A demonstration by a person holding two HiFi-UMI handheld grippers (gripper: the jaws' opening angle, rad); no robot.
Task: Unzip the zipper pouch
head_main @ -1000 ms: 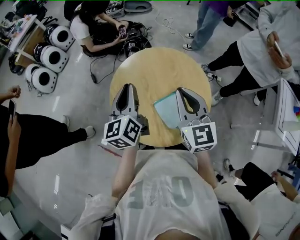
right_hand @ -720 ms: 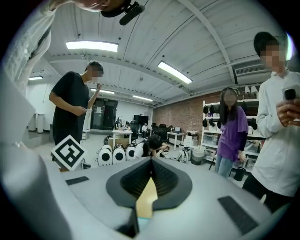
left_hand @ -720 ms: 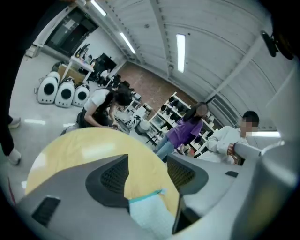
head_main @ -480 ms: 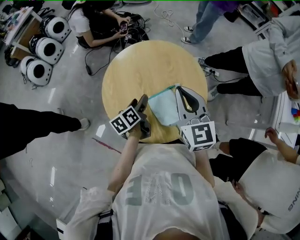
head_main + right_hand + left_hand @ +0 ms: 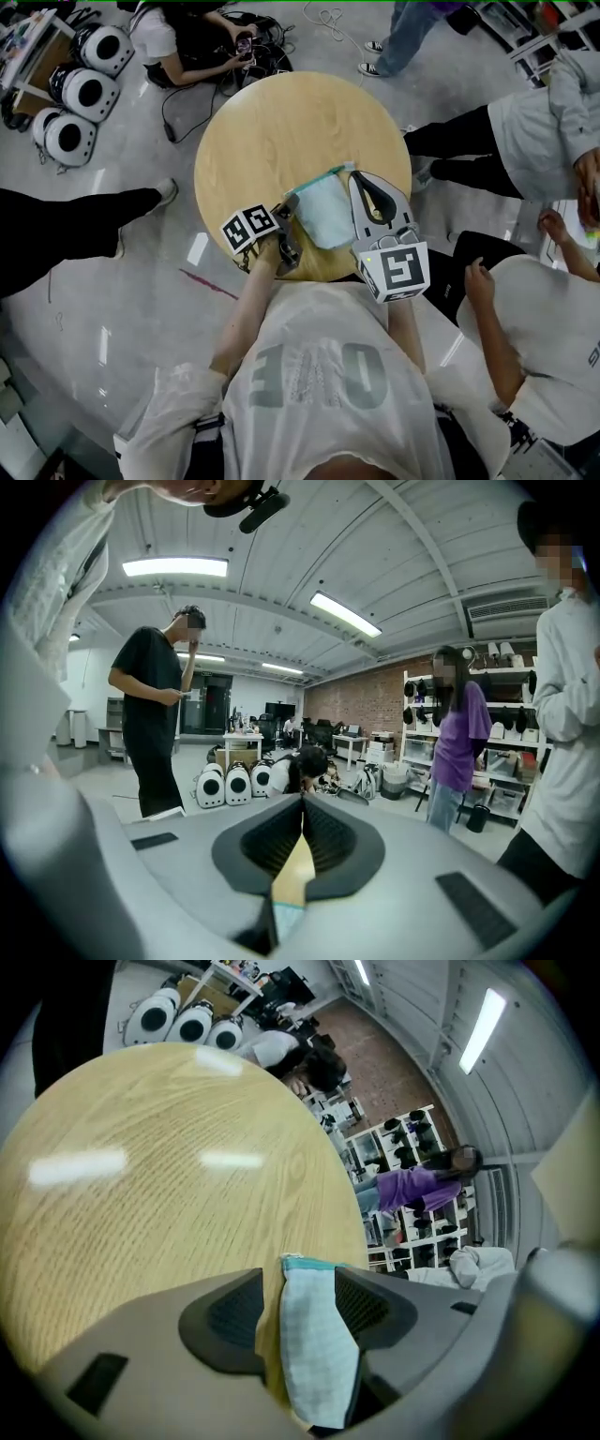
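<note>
A pale blue zipper pouch (image 5: 323, 214) with a teal zipper strip lies at the near right of the round wooden table (image 5: 281, 131). My left gripper (image 5: 289, 221) is turned on its side at the pouch's left end. In the left gripper view its jaws stand wide open (image 5: 298, 1279), and the pouch (image 5: 314, 1354) stands between them, leaning toward the right jaw. My right gripper (image 5: 356, 180) lies along the pouch's right edge, tips by the zipper end. In the right gripper view its jaws (image 5: 302, 801) are shut, with a sliver of pouch (image 5: 286, 919) below them.
Several people stand or sit round the table: one on the floor at the back (image 5: 178, 42), others at the right (image 5: 525, 122) and a leg at the left (image 5: 84, 220). White round carriers (image 5: 80, 89) and cables lie on the floor at upper left.
My left gripper has moved from the table's near left edge to the pouch's left end, turned sideways and opened its jaws around it. The right gripper stays shut by the pouch.
</note>
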